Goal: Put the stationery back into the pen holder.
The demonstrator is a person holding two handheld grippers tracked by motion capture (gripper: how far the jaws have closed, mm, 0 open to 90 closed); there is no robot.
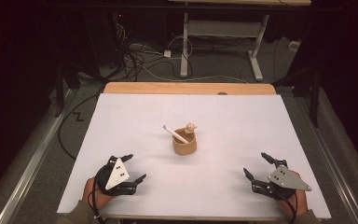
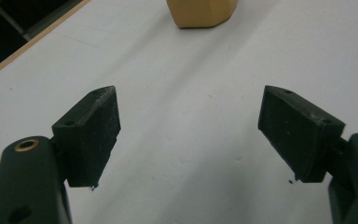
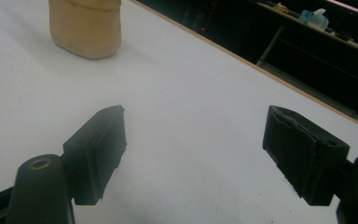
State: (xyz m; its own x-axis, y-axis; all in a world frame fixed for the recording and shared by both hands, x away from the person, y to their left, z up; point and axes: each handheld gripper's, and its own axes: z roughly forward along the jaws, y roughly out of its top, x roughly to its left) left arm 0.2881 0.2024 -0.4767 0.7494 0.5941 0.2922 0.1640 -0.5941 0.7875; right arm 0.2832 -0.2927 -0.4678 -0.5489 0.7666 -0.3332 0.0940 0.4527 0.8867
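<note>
Item: tan cup [image 1: 184,145], centre of frame on the white table [image 1: 121,121], white stick [image 1: 175,134] and small figure [image 1: 191,127] inside. You held left gripper [image 1: 129,170] and right gripper [image 1: 259,167] low, jaws spread, empty. Step: probably pre-approach; next, reach inward. Both gripper views cropped the cup's top.
</note>
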